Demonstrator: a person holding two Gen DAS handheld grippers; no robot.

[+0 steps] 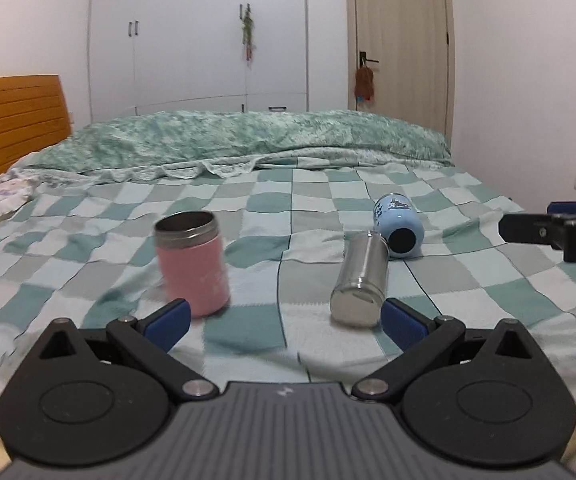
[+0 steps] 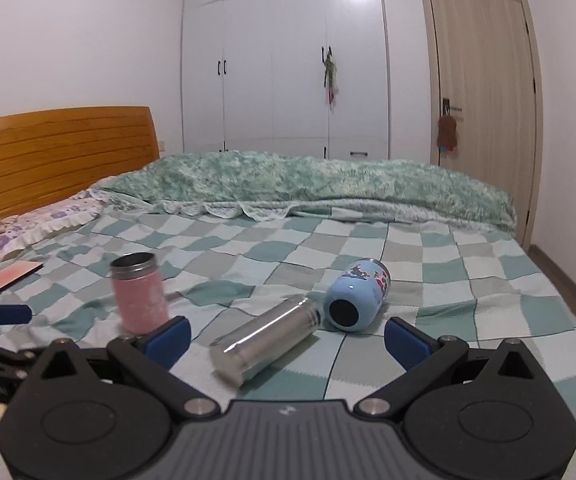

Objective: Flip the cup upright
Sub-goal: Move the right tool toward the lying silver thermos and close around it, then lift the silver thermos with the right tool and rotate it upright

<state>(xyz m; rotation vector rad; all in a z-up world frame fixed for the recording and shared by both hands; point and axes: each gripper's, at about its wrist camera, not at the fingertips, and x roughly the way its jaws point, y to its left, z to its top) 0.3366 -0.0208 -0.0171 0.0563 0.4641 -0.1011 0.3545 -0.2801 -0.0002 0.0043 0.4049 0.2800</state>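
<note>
One pink cup (image 1: 192,264) stands upright at left of frame; we find the steel cup (image 1: 360,280) and blue cup (image 1: 396,225) lying at centre. Left gripper (image 1: 286,318) and right gripper (image 2: 287,338) are spread, empty.

pink cup (image 1: 194,266), blue cup (image 1: 395,224), green-checked bedspread (image 1: 288,208)

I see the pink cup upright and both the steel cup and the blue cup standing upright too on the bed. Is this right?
Not quite. The pink cup is upright, but the steel cup and blue cup lie on their sides, as the right wrist view shows.
</note>
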